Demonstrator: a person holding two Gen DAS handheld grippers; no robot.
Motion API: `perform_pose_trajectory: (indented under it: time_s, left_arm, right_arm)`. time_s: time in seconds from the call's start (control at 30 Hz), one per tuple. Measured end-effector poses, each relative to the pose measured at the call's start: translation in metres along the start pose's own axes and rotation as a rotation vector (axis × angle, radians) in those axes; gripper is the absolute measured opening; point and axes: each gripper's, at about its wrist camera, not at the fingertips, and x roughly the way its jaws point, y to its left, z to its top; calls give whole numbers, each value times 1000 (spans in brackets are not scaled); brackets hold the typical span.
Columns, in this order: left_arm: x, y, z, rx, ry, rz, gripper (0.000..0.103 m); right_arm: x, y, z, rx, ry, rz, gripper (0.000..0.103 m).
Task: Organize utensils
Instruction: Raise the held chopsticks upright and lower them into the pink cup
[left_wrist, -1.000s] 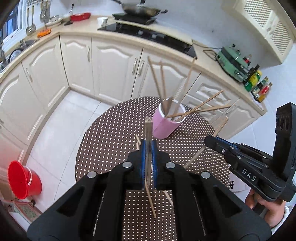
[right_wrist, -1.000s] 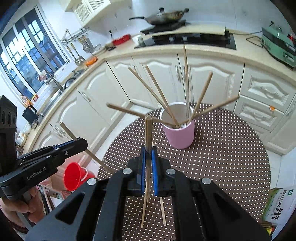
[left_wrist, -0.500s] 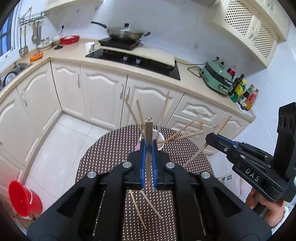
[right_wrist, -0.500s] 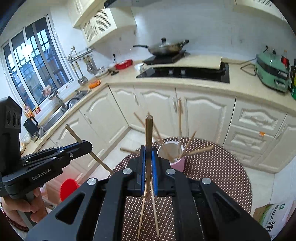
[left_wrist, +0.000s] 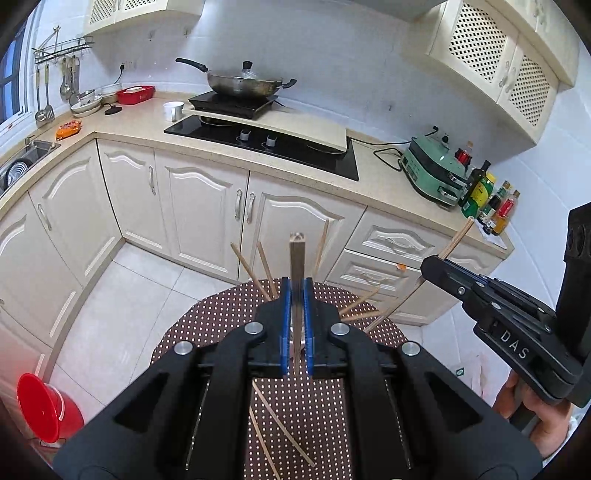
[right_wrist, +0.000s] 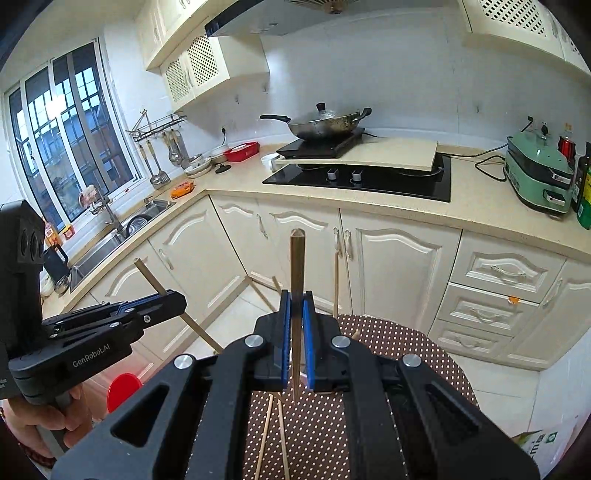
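left gripper (left_wrist: 296, 295) jaws clamped, right gripper (right_wrist: 296, 306) jaws clamped, both raised

My left gripper (left_wrist: 296, 291) and right gripper (right_wrist: 296, 306) were black with blue pads. The chopsticks (left_wrist: 282, 424) were pale tan. The tablecloth (left_wrist: 221, 310) was dark brown with white dots. The bucket (left_wrist: 44, 406) was red; the cabinets (left_wrist: 199, 210) were cream.

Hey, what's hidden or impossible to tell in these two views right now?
- Cup holding the chopsticks: both views, hidden behind the left claw and the right claw.
- Loose chopsticks on table: lower ends cut off by the left view's bottom edge.
- Bottle labels: left view, too small to read.
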Motion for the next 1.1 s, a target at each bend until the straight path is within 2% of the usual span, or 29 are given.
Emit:
perform_pose_trajectory:
  time_s: [0.47,0.67,1.1]
  left_arm:
    - [37,-8,28,-23,-53,37,6]
    - [56,-4,20,-46,-41,71,6]
    - [70,-11,-7,0,16,49,6]
  right_arm:
    - [33,-19,16,-41,4,-2,5]
    - [46,-22,9,-40,30,1,5]
    - [50,-12,-8,-69,77,2,5]
